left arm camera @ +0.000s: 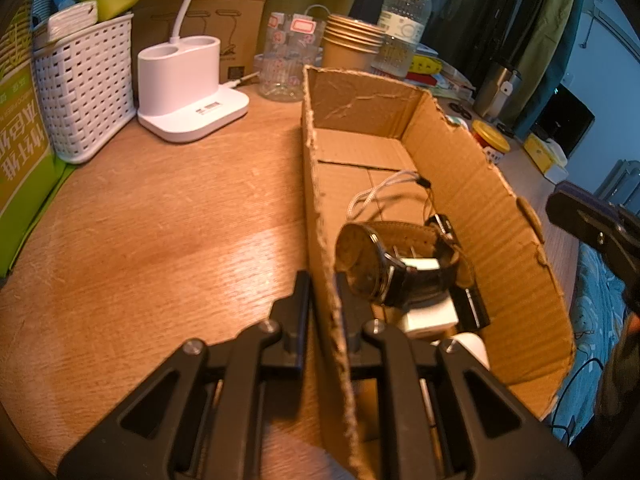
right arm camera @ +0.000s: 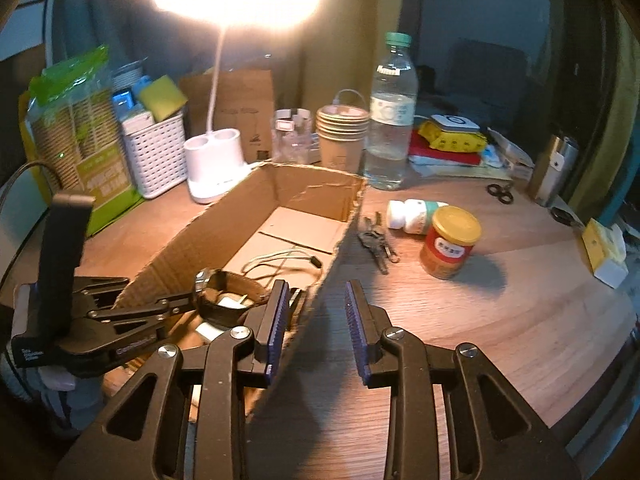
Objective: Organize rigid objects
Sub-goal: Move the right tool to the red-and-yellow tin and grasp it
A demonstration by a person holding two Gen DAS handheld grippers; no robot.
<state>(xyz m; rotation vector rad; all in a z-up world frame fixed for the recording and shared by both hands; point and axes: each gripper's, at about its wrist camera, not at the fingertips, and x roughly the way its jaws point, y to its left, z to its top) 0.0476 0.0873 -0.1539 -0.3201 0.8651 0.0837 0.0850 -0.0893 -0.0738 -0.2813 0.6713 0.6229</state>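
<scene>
An open cardboard box [left arm camera: 472, 184] lies on the wooden desk; it also shows in the right wrist view [right arm camera: 180, 248]. Inside lie a wristwatch [left arm camera: 384, 264] with a dark strap, a white block, black flat pieces and a grey cord [left arm camera: 384, 190]. My left gripper [left arm camera: 323, 280] is shut on the box's left wall near its front end. My right gripper [right arm camera: 316, 296] is open and empty, straddling the box's right wall. On the desk to the right lie keys [right arm camera: 376, 244], a white pill bottle [right arm camera: 412, 216] on its side and a yellow-lidded jar [right arm camera: 450, 242].
A lit white desk lamp [right arm camera: 214, 168], a white basket [right arm camera: 154, 156], stacked paper cups [right arm camera: 342, 136], a water bottle [right arm camera: 392, 116], a clear jar [right arm camera: 292, 136], scissors [right arm camera: 500, 192] and a yellow box [right arm camera: 604, 252] stand around the desk.
</scene>
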